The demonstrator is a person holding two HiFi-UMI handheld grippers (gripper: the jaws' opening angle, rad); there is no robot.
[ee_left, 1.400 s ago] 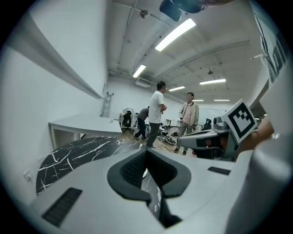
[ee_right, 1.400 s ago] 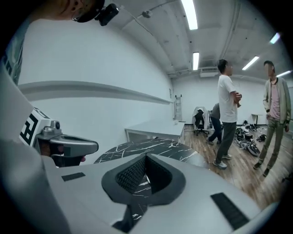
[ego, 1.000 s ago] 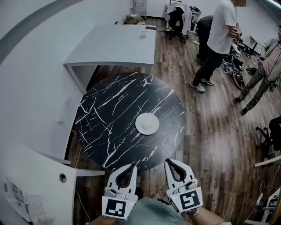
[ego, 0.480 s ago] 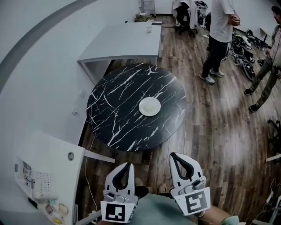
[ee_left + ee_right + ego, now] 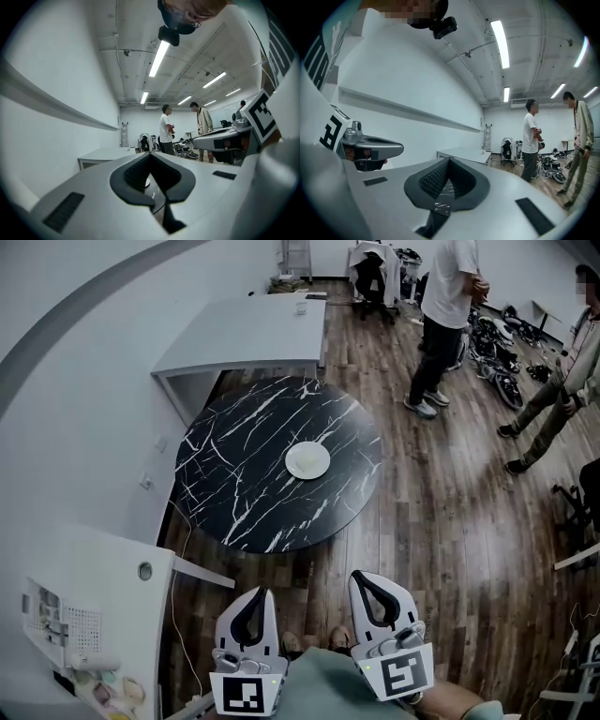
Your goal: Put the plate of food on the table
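Note:
A white plate (image 5: 307, 461) rests near the middle of the round black marble table (image 5: 234, 484), well ahead of both grippers. My left gripper (image 5: 260, 592) and right gripper (image 5: 361, 576) are held close to the body over the wood floor, short of the table's near edge. Both are shut with nothing in them. In the left gripper view the left gripper (image 5: 151, 154) has its jaws together, and the table (image 5: 157, 197) shows through the gap behind the tips. The right gripper (image 5: 449, 160) looks the same, with a bit of marble table (image 5: 445, 190) in its gap.
A grey rectangular desk (image 5: 248, 334) stands just beyond the round table. A white counter (image 5: 84, 587) sits at the near left. Two people (image 5: 450, 306) (image 5: 567, 381) stand on the wood floor at the far right, near chairs and gear.
The table and plate now lie farther from the grippers than a second ago. Both grippers sit lower in the view and stay shut and empty.

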